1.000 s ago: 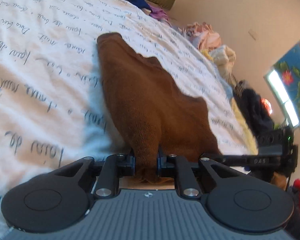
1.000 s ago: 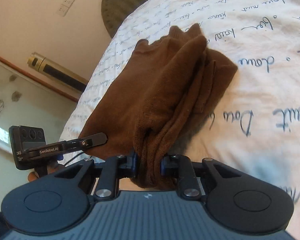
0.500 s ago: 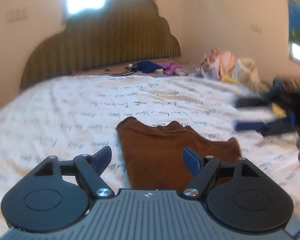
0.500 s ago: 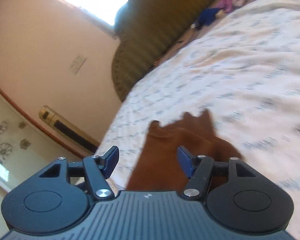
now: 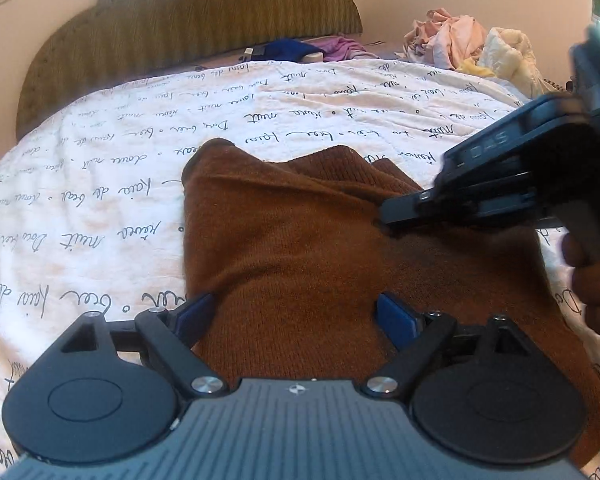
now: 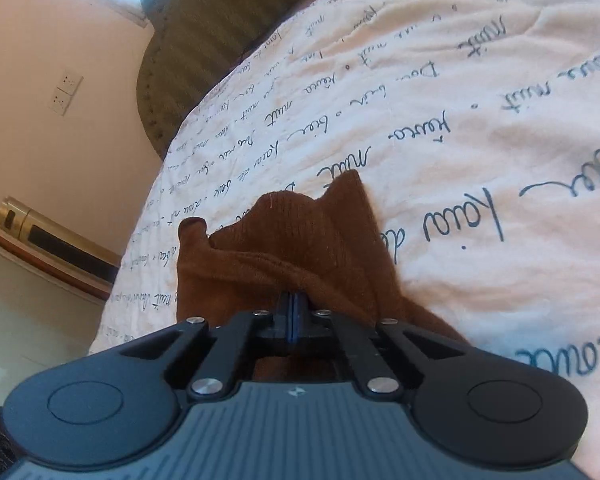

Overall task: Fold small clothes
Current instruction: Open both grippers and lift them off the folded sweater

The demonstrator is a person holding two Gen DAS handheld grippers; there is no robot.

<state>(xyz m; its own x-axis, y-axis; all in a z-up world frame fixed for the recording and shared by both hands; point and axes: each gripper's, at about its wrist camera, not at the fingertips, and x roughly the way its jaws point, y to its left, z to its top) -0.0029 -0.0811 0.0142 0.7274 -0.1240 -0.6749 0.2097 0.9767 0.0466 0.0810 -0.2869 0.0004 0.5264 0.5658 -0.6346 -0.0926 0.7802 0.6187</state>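
The brown garment [image 5: 300, 248] lies folded on the bed [image 5: 100, 208], on the white quilt printed with script. A second ago both grippers pinched its near edge, each with a bunch of cloth between the fingers; half a second ago both had let go and stood spread above it. Now the left gripper [image 5: 296, 314] has its fingers spread wide over the near part of the cloth, the jaws having just opened further, with the fabric lying between the blue pads but not pressed by them. The right gripper [image 6: 293, 312] has just been closing and its fingers are pressed together; in its own view the tips sit at a fold of the garment, and whether any cloth is caught between them cannot be told. From the left view it [image 5: 480, 192] reaches in from the right, tips down on the cloth's right side.

The garment's long axis runs from the grippers away toward the headboard [image 5: 188, 28], its uneven far edge pointing that way. A clothes pile [image 5: 472, 44] sits beyond the bed's far right corner.
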